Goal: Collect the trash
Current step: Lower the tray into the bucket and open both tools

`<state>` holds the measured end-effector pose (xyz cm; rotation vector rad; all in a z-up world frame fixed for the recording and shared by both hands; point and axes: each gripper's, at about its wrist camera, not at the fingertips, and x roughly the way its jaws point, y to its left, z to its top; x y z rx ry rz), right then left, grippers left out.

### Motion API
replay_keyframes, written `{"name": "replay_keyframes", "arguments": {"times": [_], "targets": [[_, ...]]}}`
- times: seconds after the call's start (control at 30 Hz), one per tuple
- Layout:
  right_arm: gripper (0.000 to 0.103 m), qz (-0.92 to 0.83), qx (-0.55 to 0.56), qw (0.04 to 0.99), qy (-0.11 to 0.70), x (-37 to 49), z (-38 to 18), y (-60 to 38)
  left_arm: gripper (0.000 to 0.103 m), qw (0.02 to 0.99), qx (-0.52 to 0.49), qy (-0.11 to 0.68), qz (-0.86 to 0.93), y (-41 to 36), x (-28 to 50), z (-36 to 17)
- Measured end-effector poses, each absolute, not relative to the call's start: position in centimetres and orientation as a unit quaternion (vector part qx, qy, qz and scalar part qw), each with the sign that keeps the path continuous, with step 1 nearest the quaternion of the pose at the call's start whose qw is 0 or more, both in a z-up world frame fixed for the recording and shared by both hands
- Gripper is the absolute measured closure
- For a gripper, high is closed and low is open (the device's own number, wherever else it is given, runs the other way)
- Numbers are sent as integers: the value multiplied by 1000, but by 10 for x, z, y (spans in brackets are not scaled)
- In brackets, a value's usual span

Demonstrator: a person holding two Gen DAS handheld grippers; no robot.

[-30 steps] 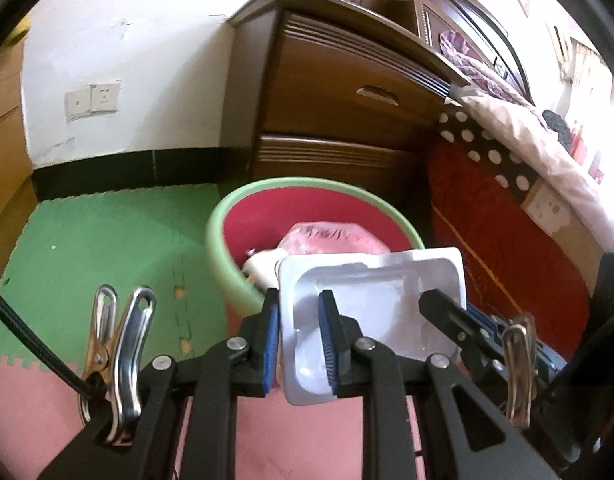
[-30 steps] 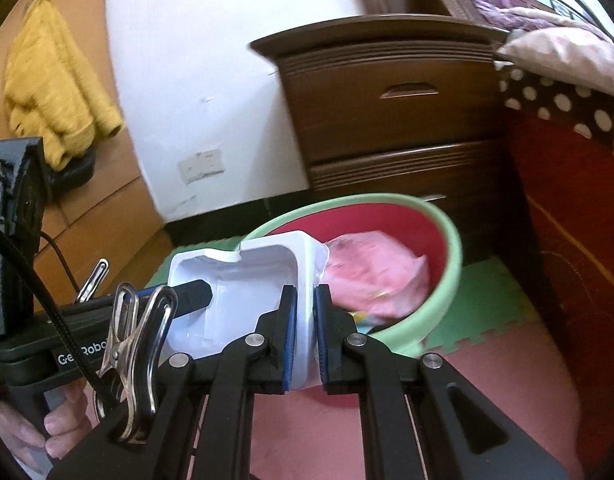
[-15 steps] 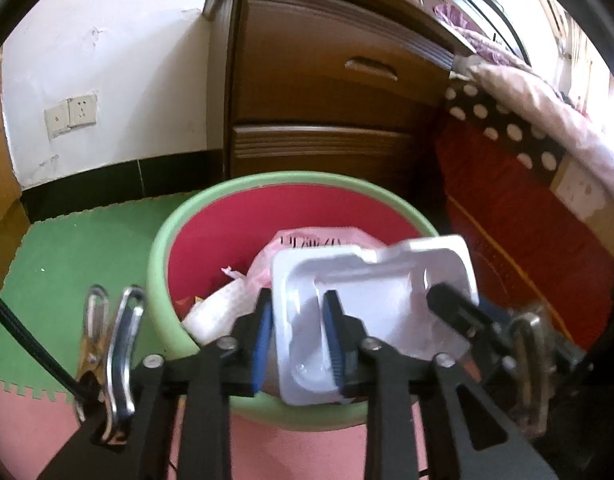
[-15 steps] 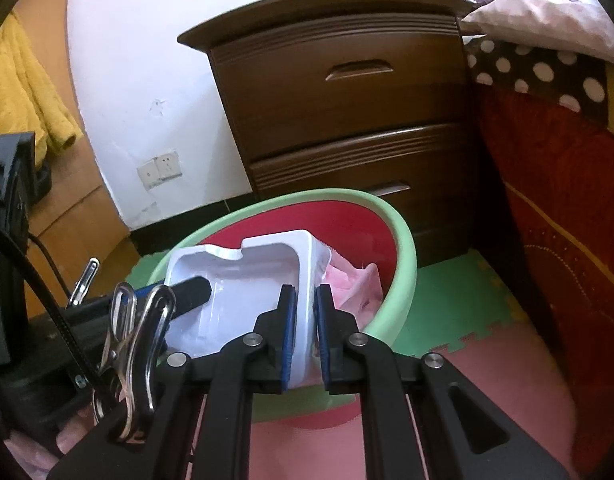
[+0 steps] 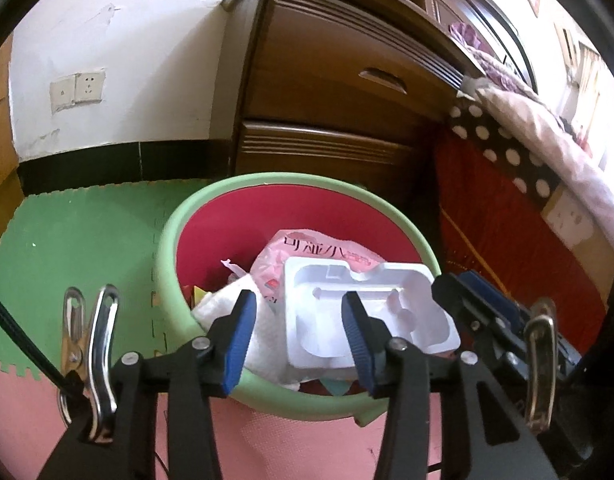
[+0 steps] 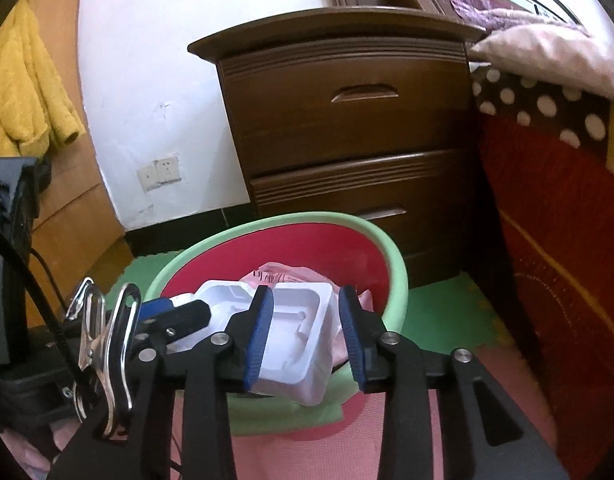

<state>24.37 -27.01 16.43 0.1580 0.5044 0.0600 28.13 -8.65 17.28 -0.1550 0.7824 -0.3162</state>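
Observation:
A white moulded plastic tray (image 5: 371,312) lies on top of the trash inside the red bin with a green rim (image 5: 267,184); it also shows in the right wrist view (image 6: 295,332). A pink printed bag (image 5: 307,252) and white paper (image 5: 263,332) lie under it. My left gripper (image 5: 299,336) is open just above the bin's near rim, its jaws apart on either side of the tray's left end. My right gripper (image 6: 305,328) is open too, its pads apart around the tray's other end. The bin shows in the right wrist view (image 6: 395,264).
A dark wooden drawer chest (image 5: 327,92) stands right behind the bin. A bed with a red, dotted cover (image 5: 515,200) is at the right. Green foam mat (image 5: 75,240) lies left, pink mat (image 5: 287,448) in front. A yellow garment (image 6: 23,84) hangs at the left.
Both grippers moved over the bin with the white tray, then opened. The tray has dropped from their grip onto the trash in the bin.

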Motion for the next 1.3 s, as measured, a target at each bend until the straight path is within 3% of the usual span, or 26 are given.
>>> {"name": "replay_keyframes", "arguments": {"times": [0.5, 0.63, 0.83, 1.1, 1.3], "targets": [[68, 86, 64, 947, 302, 254, 168, -244, 56, 908, -78, 400, -102, -41, 259, 190], [68, 88, 64, 930, 352, 277, 156, -235, 56, 906, -67, 410, -83, -32, 256, 183], [69, 58, -23, 902, 426, 316, 149, -208, 56, 903, -83, 415, -81, -22, 258, 180], [69, 37, 62, 844, 531, 370, 112, -221, 56, 903, -86, 414, -71, -16, 260, 179], [68, 49, 77, 840, 535, 375, 97, -226, 56, 901, -88, 419, -67, -16, 263, 175]]}}
